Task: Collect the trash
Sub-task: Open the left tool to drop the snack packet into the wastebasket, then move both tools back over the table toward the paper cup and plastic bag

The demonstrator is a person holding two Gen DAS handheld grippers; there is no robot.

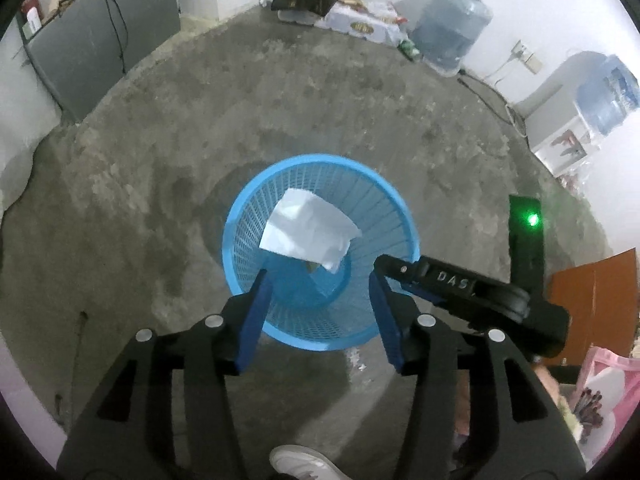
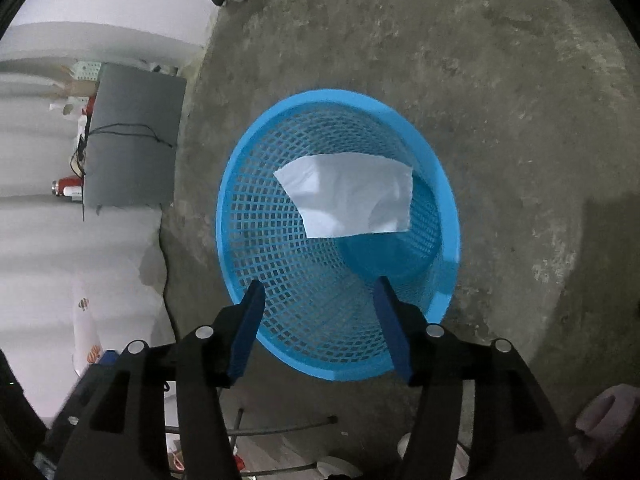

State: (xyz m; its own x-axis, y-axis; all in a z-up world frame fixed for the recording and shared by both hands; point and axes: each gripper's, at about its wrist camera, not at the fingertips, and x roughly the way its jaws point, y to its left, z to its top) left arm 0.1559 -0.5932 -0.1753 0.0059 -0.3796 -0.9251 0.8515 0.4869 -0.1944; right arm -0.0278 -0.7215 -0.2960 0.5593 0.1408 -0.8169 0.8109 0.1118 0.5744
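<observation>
Item: crumpled white paper sheet (image 2: 352,196), lying inside the blue plastic mesh wastebasket (image 2: 256,248); looks light, soft, easily crushed. I'd pinch a raised fold. My left claw (image 1: 320,284) and right claw (image 2: 320,292): both spread apart, empty.

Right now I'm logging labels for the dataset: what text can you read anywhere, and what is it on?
"DAS": white letters on the black right gripper, seen from the left wrist; anything after them is hidden.
Box by the far wall: oval printed label, too blurred to read.
Nothing legible in the right wrist view.
</observation>
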